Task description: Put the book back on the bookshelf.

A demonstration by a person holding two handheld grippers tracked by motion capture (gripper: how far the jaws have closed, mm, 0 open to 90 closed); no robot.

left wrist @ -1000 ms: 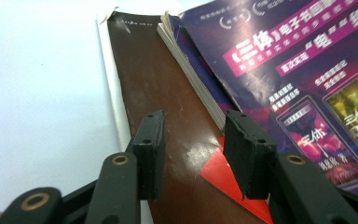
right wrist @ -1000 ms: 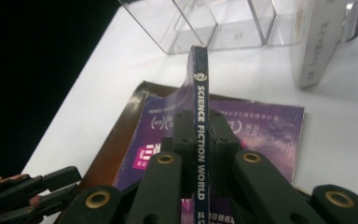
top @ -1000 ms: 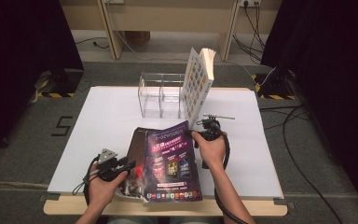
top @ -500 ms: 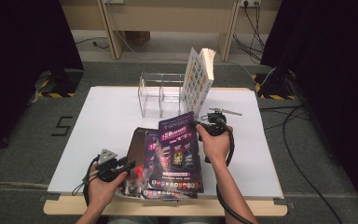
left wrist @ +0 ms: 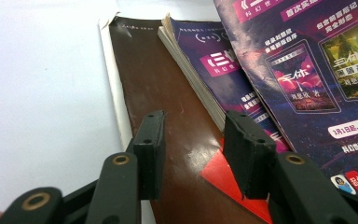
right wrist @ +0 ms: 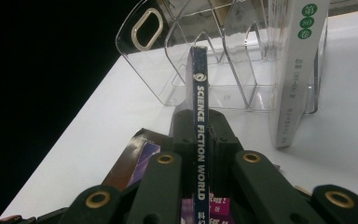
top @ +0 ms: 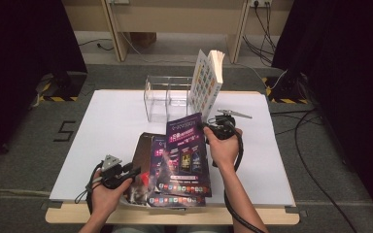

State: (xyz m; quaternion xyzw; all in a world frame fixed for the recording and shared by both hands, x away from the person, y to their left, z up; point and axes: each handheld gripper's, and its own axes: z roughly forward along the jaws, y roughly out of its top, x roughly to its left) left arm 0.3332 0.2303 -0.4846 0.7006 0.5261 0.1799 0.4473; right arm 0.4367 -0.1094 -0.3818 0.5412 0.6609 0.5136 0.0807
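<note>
My right gripper (top: 212,130) is shut on the spine of a purple Science Fiction World magazine (top: 184,150), held tilted up off the stack. In the right gripper view the spine (right wrist: 199,84) stands upright between my jaws, pointing at the clear rack (right wrist: 205,51). A white book (top: 207,82) stands in the rack's right end. My left gripper (top: 131,174) is open just above a brown book (left wrist: 168,93) at the bottom of the stack. A thick purple book (left wrist: 219,70) lies on the brown one, partly under the held magazine (left wrist: 307,56).
The clear rack (top: 167,97) stands at the back middle of the white table (top: 107,126), with free slots left of the white book (right wrist: 296,60). Cables trail from both grippers. The table's front edge lies close under the stack.
The right gripper has raised the magazine a little, tipping it more upright and toward the rack. The left gripper has stayed where it was.
</note>
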